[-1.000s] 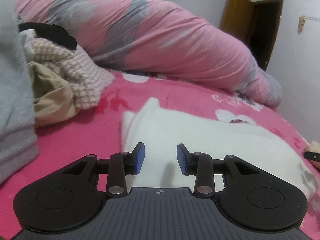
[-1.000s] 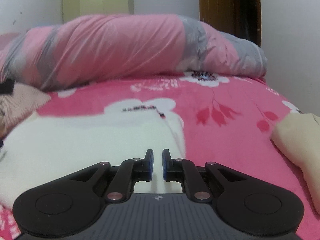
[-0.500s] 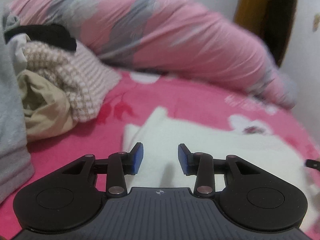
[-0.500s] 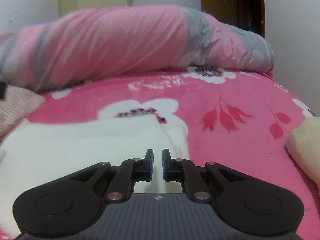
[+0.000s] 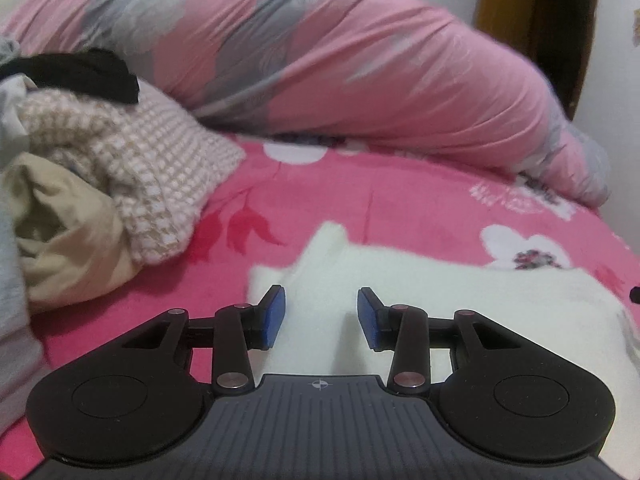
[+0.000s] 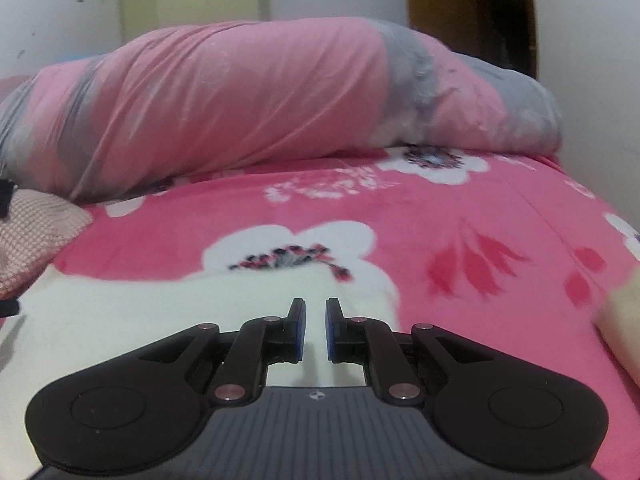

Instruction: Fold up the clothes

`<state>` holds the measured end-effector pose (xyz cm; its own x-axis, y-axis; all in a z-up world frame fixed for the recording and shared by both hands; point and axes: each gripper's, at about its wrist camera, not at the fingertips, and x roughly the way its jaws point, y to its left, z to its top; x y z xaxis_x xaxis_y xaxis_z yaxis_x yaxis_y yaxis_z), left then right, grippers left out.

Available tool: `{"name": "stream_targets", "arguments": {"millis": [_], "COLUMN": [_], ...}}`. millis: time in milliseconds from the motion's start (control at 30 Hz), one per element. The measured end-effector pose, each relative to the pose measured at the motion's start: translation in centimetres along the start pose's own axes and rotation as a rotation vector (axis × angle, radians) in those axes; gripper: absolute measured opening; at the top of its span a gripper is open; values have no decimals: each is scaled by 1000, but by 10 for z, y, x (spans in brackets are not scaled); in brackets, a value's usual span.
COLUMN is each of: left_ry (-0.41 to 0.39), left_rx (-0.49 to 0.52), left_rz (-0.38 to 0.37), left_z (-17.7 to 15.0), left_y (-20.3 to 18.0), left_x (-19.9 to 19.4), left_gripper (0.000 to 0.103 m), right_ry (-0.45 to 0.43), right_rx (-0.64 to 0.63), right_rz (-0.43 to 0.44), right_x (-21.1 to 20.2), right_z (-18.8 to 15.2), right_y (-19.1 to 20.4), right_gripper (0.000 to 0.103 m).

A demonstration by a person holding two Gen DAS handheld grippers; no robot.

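White and soft, the garment (image 5: 440,300) lies flat low in the middle of the left view, spread on the pink flowered blanket (image 6: 440,216) so we can fold it. Our left gripper (image 5: 321,316) hangs over its edge with fingers spread and nothing between them. Our right gripper (image 6: 313,330) has its fingers almost together; a thin gap shows, pinching nothing. More clothes wait in a pile (image 5: 120,168) at the left. A rolled pink and grey quilt (image 6: 260,100) lies across the top, with a brown door (image 5: 500,16) in the upper right.
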<state>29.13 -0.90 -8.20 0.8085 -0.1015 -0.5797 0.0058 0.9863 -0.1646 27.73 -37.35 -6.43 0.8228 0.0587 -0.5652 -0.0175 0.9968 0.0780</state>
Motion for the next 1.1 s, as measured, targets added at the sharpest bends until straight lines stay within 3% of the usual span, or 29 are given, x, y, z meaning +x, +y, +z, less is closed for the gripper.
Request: {"name": "stream_targets", "arguments": {"millis": [133,267,400,500,567,600,833,933,1100], "left_ry": [35,10,-22,25,69,64,11,-61,-115], "left_rx": [-94,-89,-29,-2,-32,-46,-46,-15,53], "left_rz": [-37,-46,-78,-23,-6,-14,19,21,-47], "left_z": [-5,2,14,13,8,8,13,17,10], "left_y": [17,18,2,-3,3,5,4,0,-8], "left_x": [13,1,4,29,47,46,26,-8,-74], "left_gripper": [45,44,44,45,45,45,44,45,45], "right_ry": [50,93,37,43,117,110,98,56,16], "right_rx": [-22,49,47,22,2,40,157,240,197], "right_rz": [-40,-20,53,49,-34,-18,1,39,122], "right_x": [37,27,24,52,89,96,76,38,-45], "right_z": [-21,3,25,32,16,7,13,13,-2], "right_y": [-3,-4,9,17,14,8,-4,-7,9], "right_gripper": [9,9,9,9,9,9,9,10,11]}}
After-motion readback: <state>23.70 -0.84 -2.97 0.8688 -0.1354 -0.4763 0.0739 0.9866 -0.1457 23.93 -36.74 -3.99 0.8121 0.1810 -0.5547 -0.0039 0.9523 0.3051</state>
